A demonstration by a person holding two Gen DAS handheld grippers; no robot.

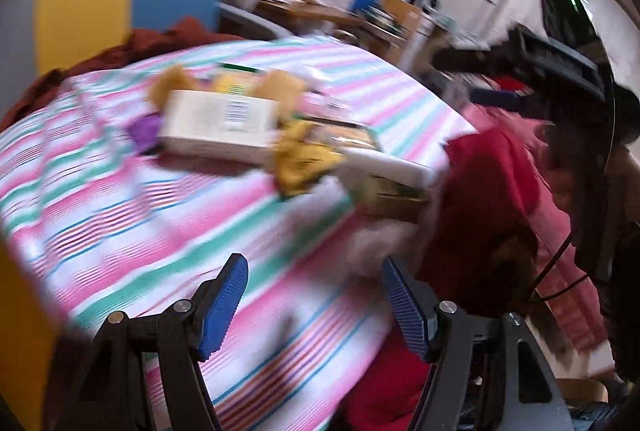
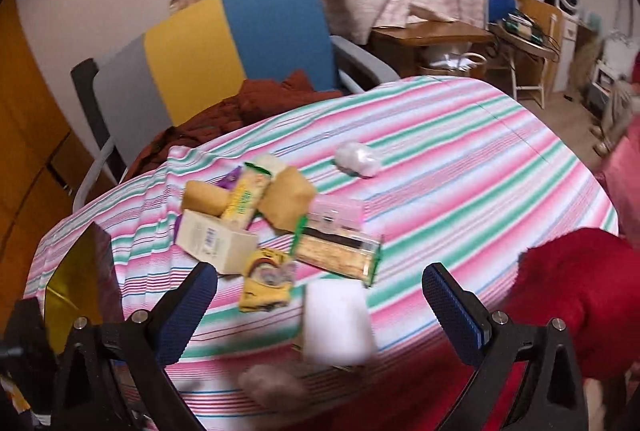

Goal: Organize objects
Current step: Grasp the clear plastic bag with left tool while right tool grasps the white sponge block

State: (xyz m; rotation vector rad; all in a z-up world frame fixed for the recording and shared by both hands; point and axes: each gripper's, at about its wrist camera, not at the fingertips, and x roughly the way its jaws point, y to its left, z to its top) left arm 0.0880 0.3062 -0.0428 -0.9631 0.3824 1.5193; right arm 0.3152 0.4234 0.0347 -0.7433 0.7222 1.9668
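A heap of small items lies on the striped tablecloth (image 2: 460, 167): a cream box (image 2: 216, 239), a yellow packet (image 2: 266, 283), a clear cracker pack (image 2: 340, 249), a pink clear case (image 2: 336, 215), two brown buns (image 2: 286, 201) and a white block (image 2: 336, 323). My right gripper (image 2: 320, 311) is open, and the white block sits between its spread fingers, touching neither. My left gripper (image 1: 314, 307) is open over bare cloth, short of the blurred cream box (image 1: 220, 123) and yellow packet (image 1: 304, 159). The right gripper (image 1: 472, 79) shows at the upper right.
A red cloth (image 2: 572, 283) covers the table's near right corner. A crumpled white plastic wad (image 2: 356, 157) lies farther back. A yellow-tinted box (image 2: 80, 271) stands at the left edge. Behind the table stands a grey, yellow and blue chair (image 2: 224, 43) holding a rust blanket (image 2: 248, 103).
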